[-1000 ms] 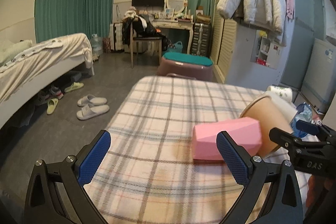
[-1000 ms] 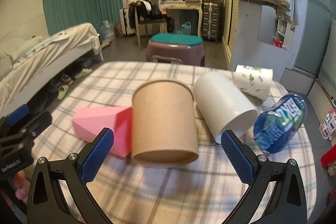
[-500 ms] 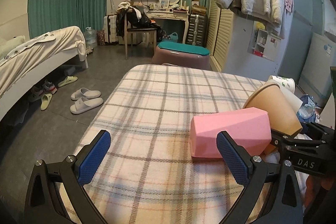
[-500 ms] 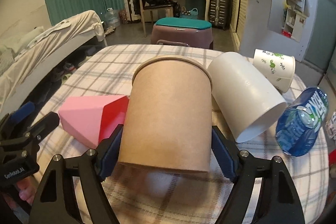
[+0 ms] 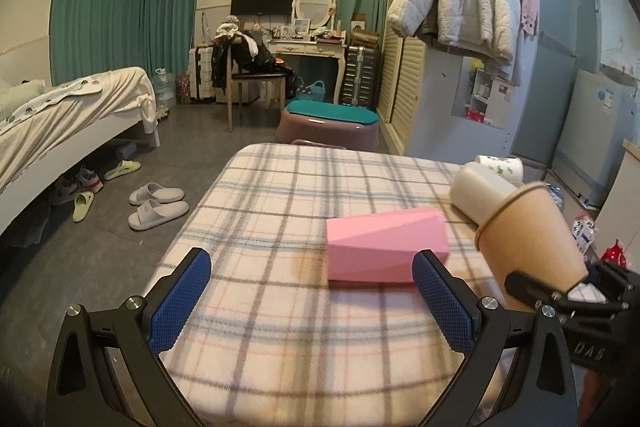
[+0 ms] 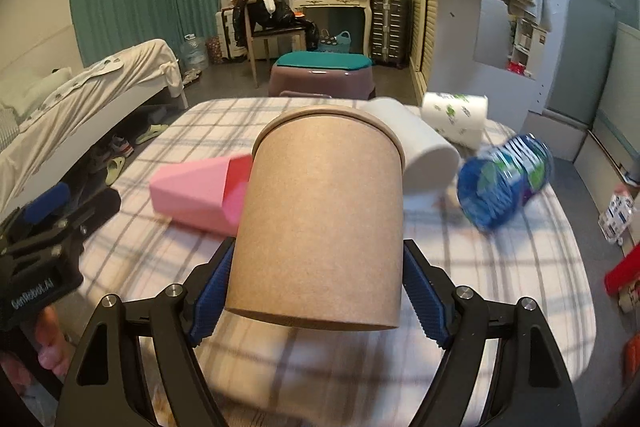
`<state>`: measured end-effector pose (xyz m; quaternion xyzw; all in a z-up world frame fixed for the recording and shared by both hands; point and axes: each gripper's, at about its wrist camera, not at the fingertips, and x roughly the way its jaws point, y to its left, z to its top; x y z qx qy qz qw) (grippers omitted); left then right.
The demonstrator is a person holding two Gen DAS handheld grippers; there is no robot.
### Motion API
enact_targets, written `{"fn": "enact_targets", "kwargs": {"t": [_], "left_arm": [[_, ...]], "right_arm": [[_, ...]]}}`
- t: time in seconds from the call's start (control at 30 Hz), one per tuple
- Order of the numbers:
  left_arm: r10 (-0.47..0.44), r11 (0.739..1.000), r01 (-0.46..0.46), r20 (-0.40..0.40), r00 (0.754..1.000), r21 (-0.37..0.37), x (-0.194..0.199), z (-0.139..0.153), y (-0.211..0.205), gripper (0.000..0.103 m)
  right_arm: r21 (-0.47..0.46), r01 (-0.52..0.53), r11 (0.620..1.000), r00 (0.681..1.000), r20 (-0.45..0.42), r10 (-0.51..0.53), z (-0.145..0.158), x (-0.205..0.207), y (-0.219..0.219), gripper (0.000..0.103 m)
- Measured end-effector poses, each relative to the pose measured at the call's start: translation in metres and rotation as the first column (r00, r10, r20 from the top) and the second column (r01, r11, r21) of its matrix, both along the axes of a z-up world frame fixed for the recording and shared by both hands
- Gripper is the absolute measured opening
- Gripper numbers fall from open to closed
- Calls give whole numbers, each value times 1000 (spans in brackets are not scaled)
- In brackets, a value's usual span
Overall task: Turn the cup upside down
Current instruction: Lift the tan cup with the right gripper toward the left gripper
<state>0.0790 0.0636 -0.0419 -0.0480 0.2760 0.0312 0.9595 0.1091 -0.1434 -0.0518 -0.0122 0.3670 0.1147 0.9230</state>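
A brown paper cup is gripped on its sides by my right gripper, held lying along the fingers above the plaid table, its rim pointing away. In the left wrist view the cup shows at the right, tilted, with the right gripper's black frame below it. My left gripper is open and empty over the table's near edge, left of the cup.
A pink box lies mid-table, also in the right wrist view. A white cup lies on its side, with a printed paper cup and a blue water bottle beyond. The plaid table ends near a bed at the left.
My right gripper closed on the brown cup and lifted it off the table, tilting it. The left gripper stayed open and rose slightly.
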Motion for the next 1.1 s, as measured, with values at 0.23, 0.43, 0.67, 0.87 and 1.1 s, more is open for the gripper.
{"fn": "enact_targets", "kwargs": {"t": [0.23,0.43,0.67,0.87,1.1], "left_arm": [[-17,1000,17,11,1000,4,-23,4,-9,103],[-12,999,11,10,1000,32,-36,8,-14,103],[6,999,-7,18,1000,48,-44,17,-20,103],[-3,998,0,44,999,70,-50,31,-41,103],[-47,997,42,83,995,60,-60,47,-80,103]], "right_arm": [[-10,39,999,998,-42,-39,-9,-16,-3,79],[-13,55,998,997,-45,-56,-11,-18,-2,80],[48,73,996,997,-3,-73,-5,-26,-14,92],[93,73,993,992,91,-81,20,-43,-36,95],[74,113,991,972,198,-125,46,-67,-78,95]]}}
